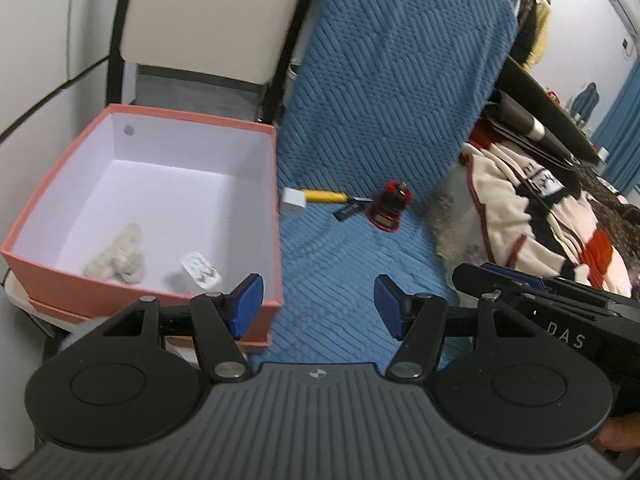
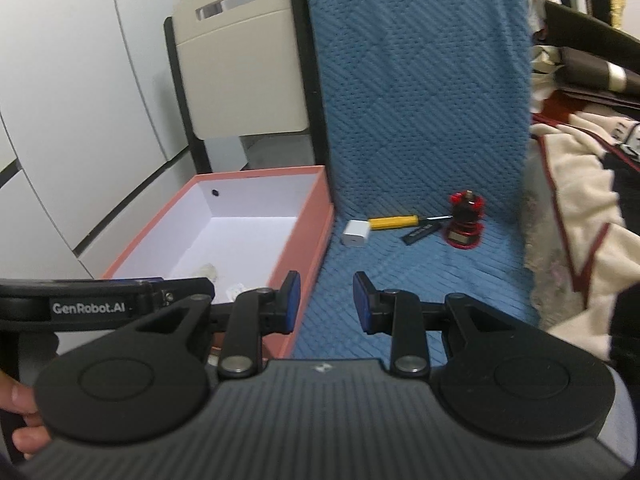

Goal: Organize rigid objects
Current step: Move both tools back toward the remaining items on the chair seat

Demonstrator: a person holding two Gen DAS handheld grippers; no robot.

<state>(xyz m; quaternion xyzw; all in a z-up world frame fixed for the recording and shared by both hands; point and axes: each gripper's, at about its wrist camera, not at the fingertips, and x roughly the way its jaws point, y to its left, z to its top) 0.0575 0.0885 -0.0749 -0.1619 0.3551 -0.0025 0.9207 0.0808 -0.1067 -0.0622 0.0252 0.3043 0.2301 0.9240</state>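
Left wrist view: left claw (image 1: pixel 318 306) hangs spread and empty, blue pads wide apart, low over the front of a chair seat covered in blue quilted cloth (image 1: pixel 352 256). A pink box (image 1: pixel 132 292) sits just beside the seat on the left, open top up, likely as the collecting bin; inside lie a pale fuzzy lump (image 1: pixel 118 260) and a small white packet (image 1: pixel 200 271), too blurred to name. Loose items lie in a row at the back of the seat, where it meets the upright: white charger cube (image 1: pixel 293 201), yellow-handled tool (image 1: pixel 323 196) just behind it, small black stick (image 1: pixel 349 211), red and black gadget (image 1: pixel 391 207) standing upright. All lie well ahead of the left claw, the cube nearest the box wall. Right wrist view: right claw (image 2: pixel 326 304) also spread and empty, aimed along the seat beside the box's right wall, the same row ahead and slightly right of it. Left claw's arm crosses the frame at left. Both claws look staged for a reach; nothing gripped yet. Judged: most sorting left to do.
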